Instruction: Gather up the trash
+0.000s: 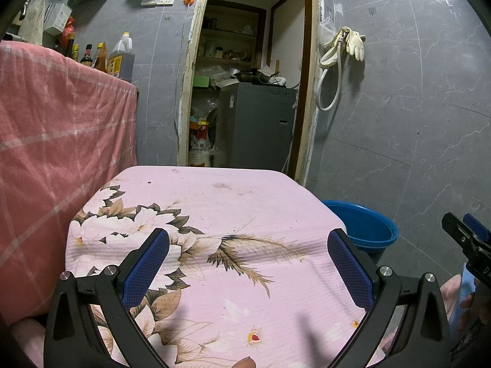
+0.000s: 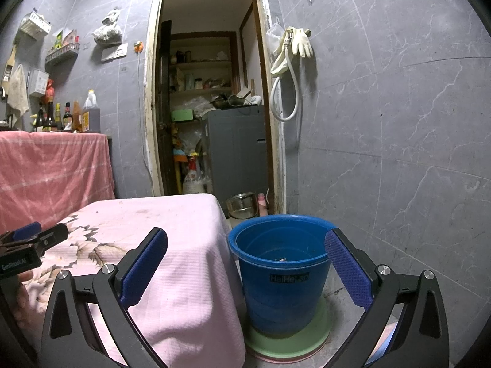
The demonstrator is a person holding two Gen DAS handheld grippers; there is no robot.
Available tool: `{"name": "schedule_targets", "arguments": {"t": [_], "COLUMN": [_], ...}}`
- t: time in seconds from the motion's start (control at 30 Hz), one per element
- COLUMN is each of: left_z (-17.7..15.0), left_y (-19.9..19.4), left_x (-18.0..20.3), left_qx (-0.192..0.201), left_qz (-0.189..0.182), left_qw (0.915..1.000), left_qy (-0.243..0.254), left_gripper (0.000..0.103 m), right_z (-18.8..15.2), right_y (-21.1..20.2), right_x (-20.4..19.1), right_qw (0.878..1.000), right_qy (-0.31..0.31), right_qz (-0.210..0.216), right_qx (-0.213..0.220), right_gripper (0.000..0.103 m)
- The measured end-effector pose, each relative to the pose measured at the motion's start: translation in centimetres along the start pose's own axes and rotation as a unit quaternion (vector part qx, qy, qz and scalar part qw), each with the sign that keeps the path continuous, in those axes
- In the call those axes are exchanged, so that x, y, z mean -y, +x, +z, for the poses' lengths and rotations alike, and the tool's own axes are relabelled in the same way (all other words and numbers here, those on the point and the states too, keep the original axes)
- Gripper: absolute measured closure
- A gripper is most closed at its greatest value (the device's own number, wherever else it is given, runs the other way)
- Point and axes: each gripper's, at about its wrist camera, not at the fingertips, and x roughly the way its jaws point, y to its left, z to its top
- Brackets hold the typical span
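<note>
**Blue bucket beside the pink table, both grippers spread wide**

Pink cotton cloth printed with pale flowers and brown leaves (image 1: pixel 214 230) covered the small table; the left gripper (image 1: pixel 248 254) hung over it with its blue-padded fingers (image 1: pixel 145 268) spread wide and nothing between them; the cloth beneath showed only a few faint stains near its far edge.

Off the table's right side stood the round blue plastic bucket (image 2: pixel 280 276), set on a pale green disc (image 2: pixel 288 342) on the grey floor; a few pale scraps lay at its bottom, too small to tell what they were; the bucket's rim sat just beside the hanging edge of the cloth. The right gripper (image 2: pixel 247 257) faced that bucket, its jaws likewise wide apart and holding nothing; in the left wrist view its black tip showed at the far right.

Behind, an open doorway gave onto a storeroom with a grey metal cabinet (image 2: pixel 236 150); cream rubber gloves (image 2: pixel 302 43) and a white hose (image 2: pixel 290 92) hung on the grey tiled wall to its right; a red checked cloth (image 1: pixel 55 141) draped a counter on the left, with dark bottles (image 2: pixel 66 116) on top.
</note>
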Motion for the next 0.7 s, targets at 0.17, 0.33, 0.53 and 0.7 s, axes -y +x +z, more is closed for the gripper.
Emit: {"name": "schedule_targets", "arguments": {"t": [0.17,0.33,0.53,0.7], "left_z": [-0.01,-0.12,-0.18,-0.17], "left_y": [-0.1,-0.06,-0.05,-0.03], "left_x": [0.2,0.54,0.88,0.85], "left_qx": [0.0,0.002,0.003,0.004], "left_qz": [0.003,0.008,0.013,0.013], "left_qw": [1.0,1.0,0.9999,0.9999], "left_qy": [-0.002,0.0,0.003,0.003], "left_gripper": [0.002,0.002,0.002,0.002], "right_z": [0.0,0.02,0.02,0.02], "right_y": [0.0,0.01,0.0,0.0], "right_x": [-0.02,0.0,-0.03,-0.04], "right_qw": [1.0,1.0,1.0,1.0], "right_qy": [0.001,0.0,0.0,0.0], "right_qz": [0.0,0.0,0.0,0.0], "right_qx": [0.0,0.0,0.0,0.0], "right_gripper": [0.0,0.0,0.0,0.0]}}
